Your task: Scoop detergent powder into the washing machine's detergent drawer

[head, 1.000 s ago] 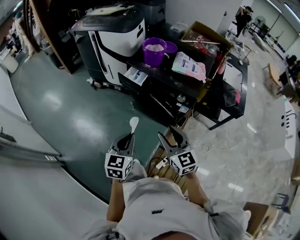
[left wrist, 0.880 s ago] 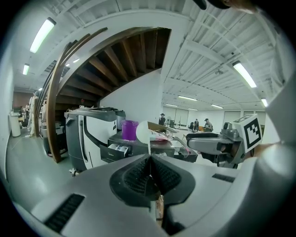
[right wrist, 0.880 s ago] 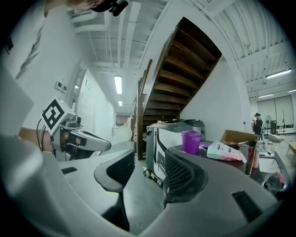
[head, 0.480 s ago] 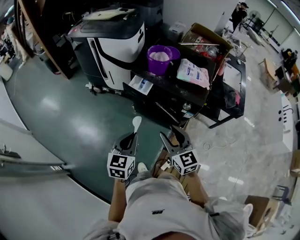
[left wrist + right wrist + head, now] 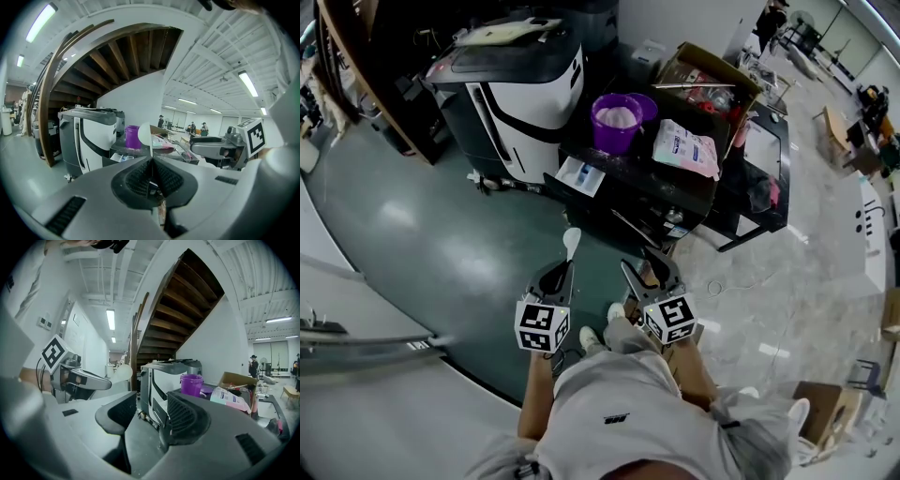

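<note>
Two grippers: held low in front of the person, side by side, both well short of the black table (image 5: pixel 673 184).
Left gripper (image 5: pixel 151 161): jaws are clamped together on the thin handle of a white spoon (image 5: pixel 144 135).
Spoon: held upright, with the bowl above the jaw tips and towards the table. Whether any powder is carried in the bowl cannot be told.
Right gripper (image 5: pixel 152 416): jaws are set wide apart and nothing is held between them. Only floor and the machine's lower front are seen through the gap.
Washing machine (image 5: pixel 520 80): white and black, stood on the green floor (image 5: pixel 441 225) just left of the table. Papers are laid on its top.
Detergent drawer (image 5: pixel 579 174): a white compartment with blue detail, seen open at the table's near-left corner, just below the purple tub (image 5: pixel 616 120).
Purple tub: stood on the table, with pale powder visible inside. A second purple piece is set against its back.
Detergent bag (image 5: pixel 686 148): laid flat on the table, right of the tub.
Cardboard box (image 5: pixel 712 80): open, behind the bag.
Spacing: the spoon is held well apart from both the tub and the drawer.
</note>
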The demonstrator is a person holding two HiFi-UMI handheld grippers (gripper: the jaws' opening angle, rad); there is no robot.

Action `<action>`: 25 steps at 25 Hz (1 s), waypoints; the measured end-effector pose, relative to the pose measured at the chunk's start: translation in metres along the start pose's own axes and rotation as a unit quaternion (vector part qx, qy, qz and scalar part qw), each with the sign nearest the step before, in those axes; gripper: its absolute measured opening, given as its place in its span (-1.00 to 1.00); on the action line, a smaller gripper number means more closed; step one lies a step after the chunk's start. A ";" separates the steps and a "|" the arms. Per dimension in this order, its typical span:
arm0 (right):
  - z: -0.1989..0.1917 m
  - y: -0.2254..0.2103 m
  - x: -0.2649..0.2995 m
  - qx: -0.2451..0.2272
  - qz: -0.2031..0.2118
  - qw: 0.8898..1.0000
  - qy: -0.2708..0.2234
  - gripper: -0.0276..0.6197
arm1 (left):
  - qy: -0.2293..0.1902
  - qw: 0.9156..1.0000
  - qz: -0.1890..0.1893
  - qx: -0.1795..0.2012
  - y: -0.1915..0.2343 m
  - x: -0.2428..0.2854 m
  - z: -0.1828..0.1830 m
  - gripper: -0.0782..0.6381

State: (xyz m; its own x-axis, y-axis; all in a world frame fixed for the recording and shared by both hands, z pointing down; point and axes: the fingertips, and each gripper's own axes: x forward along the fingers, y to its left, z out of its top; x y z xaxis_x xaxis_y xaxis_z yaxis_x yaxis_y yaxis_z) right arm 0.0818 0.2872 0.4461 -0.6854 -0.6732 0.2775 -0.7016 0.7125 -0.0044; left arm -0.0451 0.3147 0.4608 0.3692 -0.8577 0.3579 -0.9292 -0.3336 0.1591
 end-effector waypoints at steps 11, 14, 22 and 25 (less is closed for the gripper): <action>0.022 -0.056 0.049 -0.010 0.022 1.000 -0.011 -0.34 | 0.008 1.000 0.006 0.012 0.015 0.065 0.034 -0.74; 0.024 -0.076 0.062 -0.003 0.023 1.000 -0.010 -0.34 | 0.009 1.000 0.008 0.012 0.017 0.087 0.044 -0.74; 0.032 -0.119 0.092 0.001 0.045 0.999 -0.011 -0.34 | 0.011 0.999 0.029 0.012 0.023 0.133 0.067 -0.74; 0.034 -0.129 0.103 -0.003 0.057 0.998 -0.011 -0.34 | 0.008 0.999 0.038 0.009 0.026 0.146 0.073 -0.74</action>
State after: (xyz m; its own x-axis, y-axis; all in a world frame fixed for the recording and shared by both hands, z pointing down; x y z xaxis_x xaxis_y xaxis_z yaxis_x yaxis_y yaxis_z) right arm 0.0952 0.1195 0.4422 -0.7656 -0.5912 0.2537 -0.6171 0.7863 -0.0297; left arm -0.0166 0.1519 0.4505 0.2982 -0.8740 0.3836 -0.9545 -0.2751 0.1152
